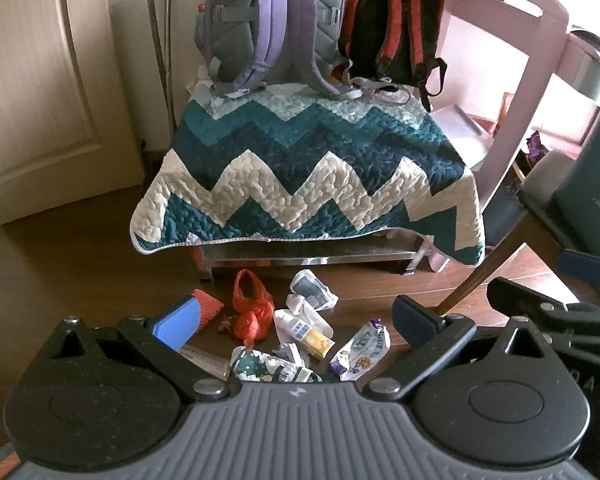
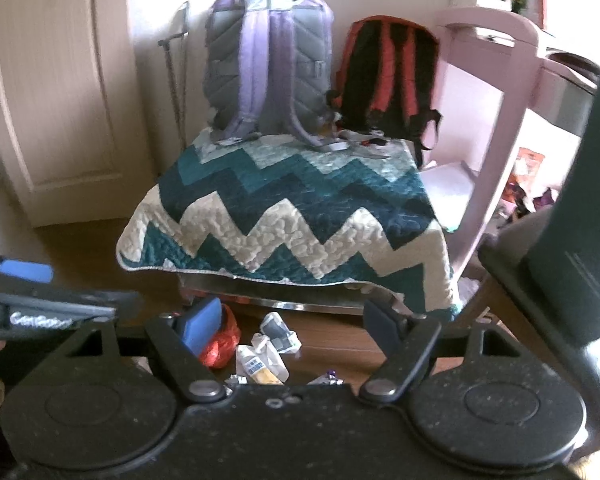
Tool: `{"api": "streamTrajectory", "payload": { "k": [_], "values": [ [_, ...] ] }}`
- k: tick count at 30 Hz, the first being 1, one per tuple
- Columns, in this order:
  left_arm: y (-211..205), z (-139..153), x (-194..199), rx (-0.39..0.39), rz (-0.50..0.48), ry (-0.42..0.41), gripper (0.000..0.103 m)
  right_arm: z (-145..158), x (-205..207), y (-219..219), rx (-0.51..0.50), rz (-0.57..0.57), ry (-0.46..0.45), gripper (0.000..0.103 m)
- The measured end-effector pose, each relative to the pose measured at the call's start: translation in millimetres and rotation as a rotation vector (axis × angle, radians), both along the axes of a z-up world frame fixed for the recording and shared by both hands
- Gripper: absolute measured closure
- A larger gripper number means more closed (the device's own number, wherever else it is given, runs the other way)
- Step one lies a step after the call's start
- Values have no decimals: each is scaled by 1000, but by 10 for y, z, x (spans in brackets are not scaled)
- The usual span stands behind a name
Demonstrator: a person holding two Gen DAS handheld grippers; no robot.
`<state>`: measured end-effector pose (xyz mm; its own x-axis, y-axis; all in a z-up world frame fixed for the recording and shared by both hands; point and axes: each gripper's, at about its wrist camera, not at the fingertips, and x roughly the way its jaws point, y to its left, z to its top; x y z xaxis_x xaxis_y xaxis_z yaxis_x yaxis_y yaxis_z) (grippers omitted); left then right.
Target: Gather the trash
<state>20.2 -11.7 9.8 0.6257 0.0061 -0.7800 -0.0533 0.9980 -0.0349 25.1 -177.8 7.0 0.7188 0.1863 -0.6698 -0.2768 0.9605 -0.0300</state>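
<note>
Left gripper (image 1: 296,318) and right gripper (image 2: 296,320) are gaping, empty; only the left view is showing the snack wrapper (image 1: 360,350) lying on the wooden floor (image 1: 80,264).

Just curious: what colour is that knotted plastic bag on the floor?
Red-orange plastic bag; clearest in the left wrist view.

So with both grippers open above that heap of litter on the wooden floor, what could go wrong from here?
1. The wrappers overlap closely: closing on the purple-and-white snack wrapper may drag the yellow-and-white packet along.
2. The crumpled red plastic bag looks thin and may slip or tear.
3. The left gripper and right gripper face the same heap, so they could collide.
</note>
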Motion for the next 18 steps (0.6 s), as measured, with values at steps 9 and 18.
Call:
{"api": "streamTrajectory", "payload": {
  "k": [9, 18],
  "values": [
    [135, -400, 532, -15, -1, 51, 0, -430, 563, -116, 35, -40, 112, 25],
    [628, -874, 1235, -52, 81, 69, 0, -1012, 1236, -272, 62, -69, 207, 25]
  ]
}}
